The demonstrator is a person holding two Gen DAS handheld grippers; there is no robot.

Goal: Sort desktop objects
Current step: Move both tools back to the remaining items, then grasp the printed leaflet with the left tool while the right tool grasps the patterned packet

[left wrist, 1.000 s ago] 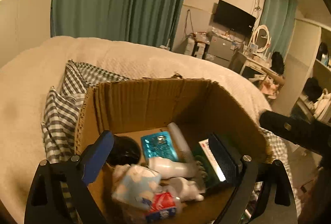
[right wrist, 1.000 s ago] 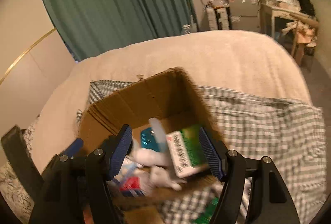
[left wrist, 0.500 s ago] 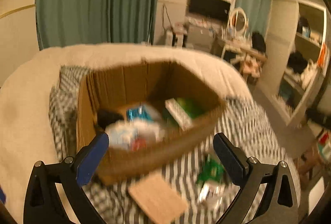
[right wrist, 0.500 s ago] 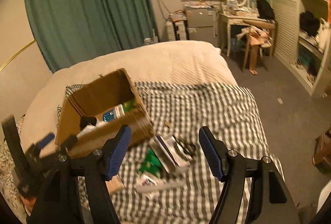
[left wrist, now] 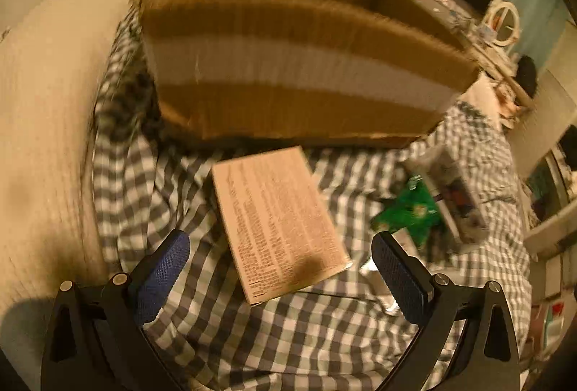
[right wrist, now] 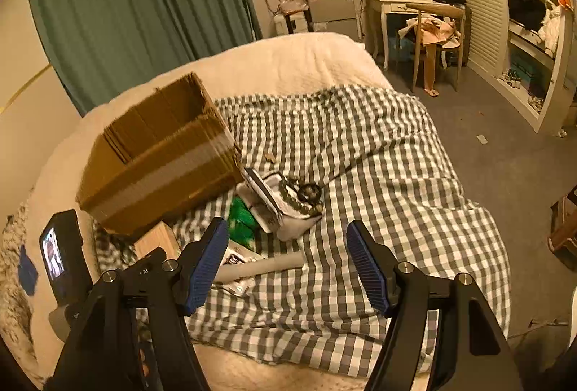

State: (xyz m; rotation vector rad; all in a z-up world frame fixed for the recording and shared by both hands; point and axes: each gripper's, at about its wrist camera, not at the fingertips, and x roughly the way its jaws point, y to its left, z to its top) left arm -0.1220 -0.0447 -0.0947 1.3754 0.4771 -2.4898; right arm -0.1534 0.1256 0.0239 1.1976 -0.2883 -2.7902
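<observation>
A brown cardboard box [left wrist: 288,66] with a pale tape band stands on a checked cloth [left wrist: 288,337]; from this low angle its contents are hidden. Just in front of it lies a flat tan box [left wrist: 277,221] printed with text, and my left gripper [left wrist: 281,243] hovers open over its near end. To the right lie a green packet [left wrist: 411,210] and a white package [left wrist: 458,196]. In the right wrist view, the cardboard box [right wrist: 158,160] sits left, with a bead bracelet [right wrist: 303,196] on the white package [right wrist: 285,210], the green packet [right wrist: 241,218] and a grey tube [right wrist: 267,266]. My right gripper [right wrist: 288,232] is open and holds nothing, above the cloth.
The checked cloth [right wrist: 360,156] covers a cream bed [right wrist: 288,62]. The left gripper's body with a small lit screen [right wrist: 61,257] shows at lower left. A chair [right wrist: 432,30], desk and shelves stand across the floor to the right.
Both grippers pulled back from above the cardboard box. The left one dropped low in front of it, over the tan box. The right one rose and backed off, widening its view.
</observation>
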